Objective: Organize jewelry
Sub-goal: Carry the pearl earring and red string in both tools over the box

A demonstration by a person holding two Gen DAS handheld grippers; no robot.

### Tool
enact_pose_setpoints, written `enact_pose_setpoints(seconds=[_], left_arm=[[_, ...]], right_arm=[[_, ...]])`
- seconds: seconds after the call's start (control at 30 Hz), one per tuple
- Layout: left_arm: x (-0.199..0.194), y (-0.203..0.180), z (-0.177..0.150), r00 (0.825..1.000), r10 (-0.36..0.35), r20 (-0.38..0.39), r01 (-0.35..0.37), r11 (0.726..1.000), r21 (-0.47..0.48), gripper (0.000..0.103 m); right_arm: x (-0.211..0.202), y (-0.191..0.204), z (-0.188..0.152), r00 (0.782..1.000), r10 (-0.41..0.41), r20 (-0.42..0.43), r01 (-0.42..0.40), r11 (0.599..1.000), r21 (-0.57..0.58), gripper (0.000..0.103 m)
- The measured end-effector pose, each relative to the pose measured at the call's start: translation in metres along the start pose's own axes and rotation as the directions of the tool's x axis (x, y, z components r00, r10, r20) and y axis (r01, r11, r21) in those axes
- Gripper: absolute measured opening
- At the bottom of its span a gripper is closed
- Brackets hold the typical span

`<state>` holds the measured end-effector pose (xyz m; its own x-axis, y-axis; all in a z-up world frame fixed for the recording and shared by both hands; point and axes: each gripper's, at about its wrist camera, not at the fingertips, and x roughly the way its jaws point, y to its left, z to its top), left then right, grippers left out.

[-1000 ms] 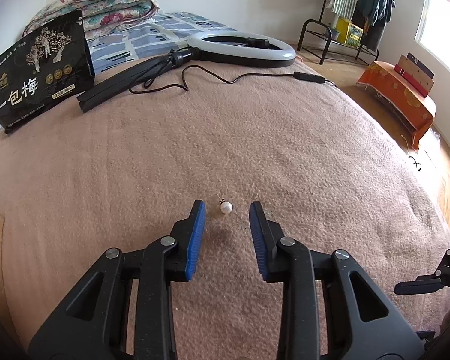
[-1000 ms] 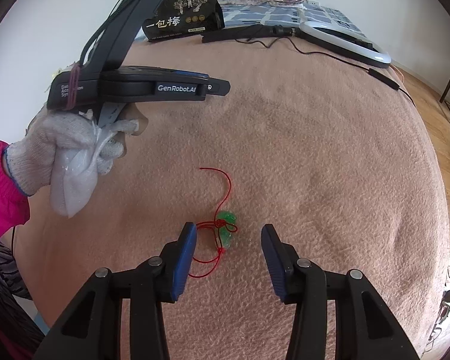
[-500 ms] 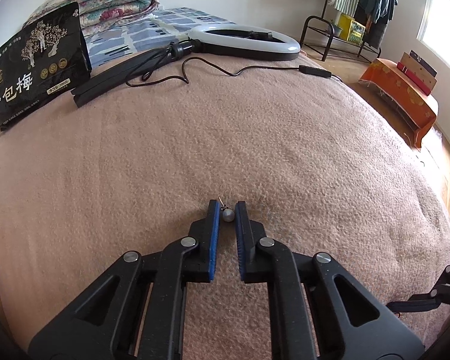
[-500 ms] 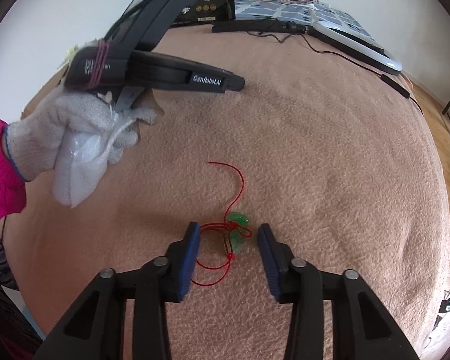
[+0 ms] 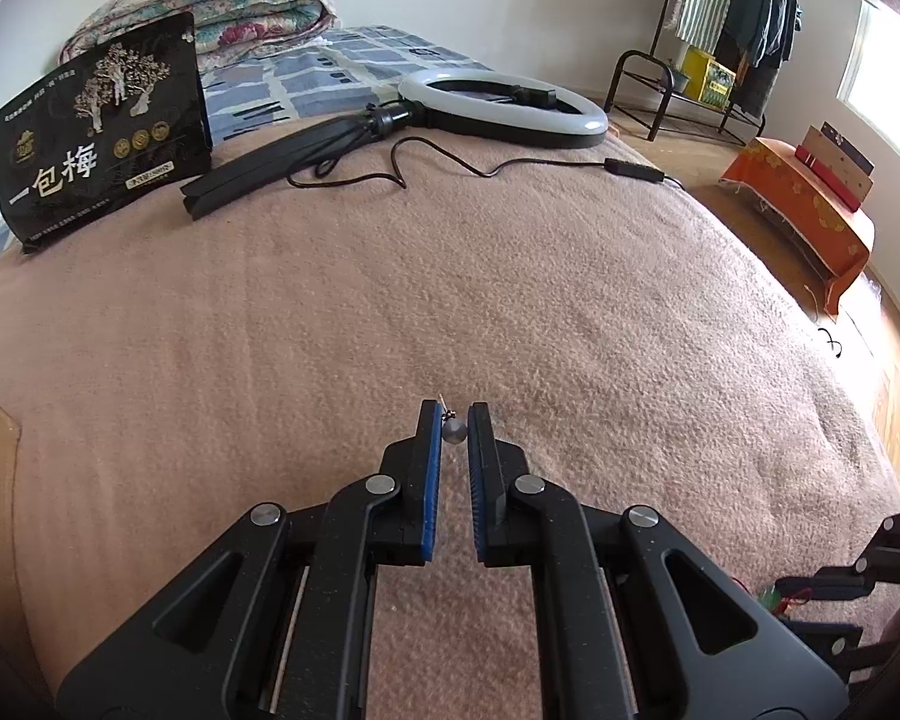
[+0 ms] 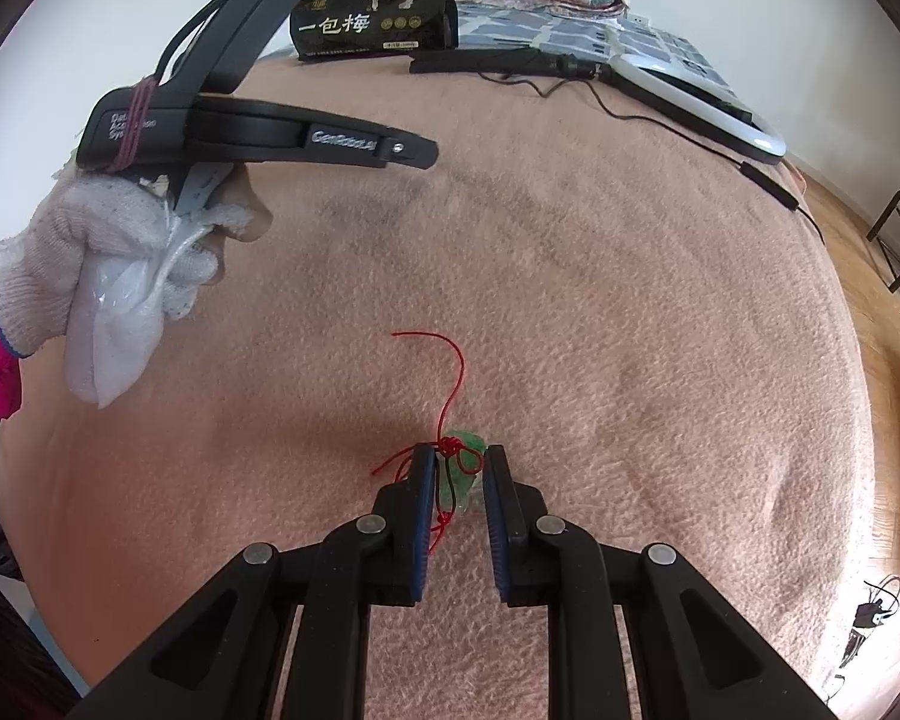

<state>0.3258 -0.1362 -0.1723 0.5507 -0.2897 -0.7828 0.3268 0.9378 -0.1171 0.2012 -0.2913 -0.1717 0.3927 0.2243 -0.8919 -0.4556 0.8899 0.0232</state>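
Note:
A small pearl earring [image 5: 453, 430] with a thin pin is pinched between the blue pads of my left gripper [image 5: 453, 420], just above the pink blanket. A green jade pendant [image 6: 463, 467] on a red cord [image 6: 453, 360] lies on the blanket, between the fingers of my right gripper [image 6: 459, 461], which have closed in on it. The cord trails away from the gripper. The left gripper also shows in the right wrist view [image 6: 402, 147], held by a white-gloved hand [image 6: 120, 222] that also clutches a white pouch [image 6: 114, 324].
A black snack bag [image 5: 96, 132] stands at the far left. A ring light [image 5: 504, 108] with its folded stand and cable [image 5: 510, 165] lies at the far end. Folded quilts [image 5: 222, 30] are behind. An orange stool [image 5: 804, 210] and a clothes rack [image 5: 720, 30] stand on the floor to the right.
My left gripper closed on the pearl earring and lifted it slightly. My right gripper moved forward over the jade pendant and narrowed around it.

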Motion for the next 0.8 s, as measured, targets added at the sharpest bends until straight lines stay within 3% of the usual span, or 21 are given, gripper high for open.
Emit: enact_pose_setpoints(seconds=[0.37, 0.8], left_arm=[[-0.046, 0.002, -0.002, 0.999, -0.007, 0.039, 0.007, 1.0, -0.004, 0.007], [-0.132, 0.003, 0.002, 0.99, -0.009, 0.138, 0.01, 1.0, -0.001, 0.007]], right_arm=[[-0.033, -0.015, 0.007, 0.998, -0.032, 0.051, 0.029, 0.997, 0.066, 0.015], [-0.092, 0.011, 0.024, 0.987, -0.065, 0.144, 0.057, 0.996, 0.062, 0.015]])
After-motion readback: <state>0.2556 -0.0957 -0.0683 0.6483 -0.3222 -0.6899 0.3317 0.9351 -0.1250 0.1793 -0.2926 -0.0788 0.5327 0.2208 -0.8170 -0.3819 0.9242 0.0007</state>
